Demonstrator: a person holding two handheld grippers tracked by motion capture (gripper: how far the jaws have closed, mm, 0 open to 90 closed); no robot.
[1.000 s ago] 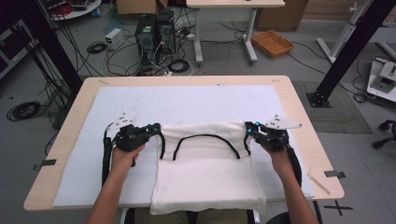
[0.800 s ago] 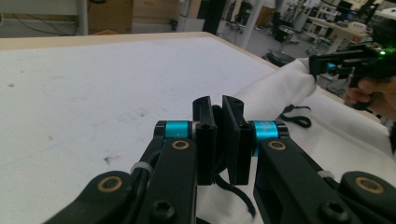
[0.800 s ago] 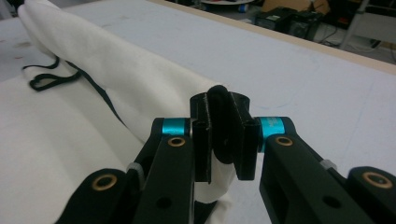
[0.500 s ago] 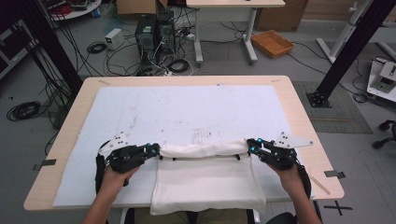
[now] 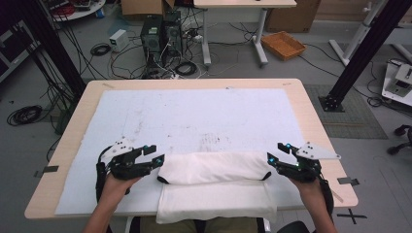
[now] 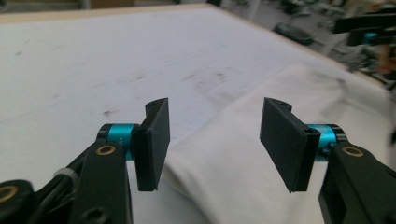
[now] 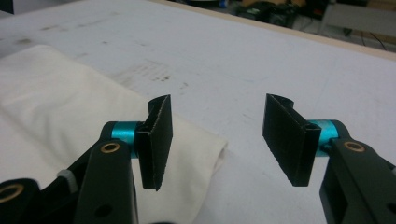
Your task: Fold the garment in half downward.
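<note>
A white cloth (image 5: 214, 187) lies folded at the table's (image 5: 311, 121) 6 o'clock edge, on a white mat (image 5: 194, 116). Its folded-over layer forms a puffy band across the top, with a flatter layer below hanging slightly over the near edge.

The left gripper (image 5: 158, 162) sits at the cloth's 9 o'clock end, jaws spread wide and holding nothing; in the left gripper view the cloth's corner lies between and just beyond the jaws. The right gripper (image 5: 273, 156) sits at the 3 o'clock end, jaws likewise spread and empty, the cloth's corner just beside its left jaw.

The fold looks freshly laid and released. To finish it well, the person would likely press the band flat from both ends together and keep the edges aligned, since the puffed layer could spring back or skew.
</note>
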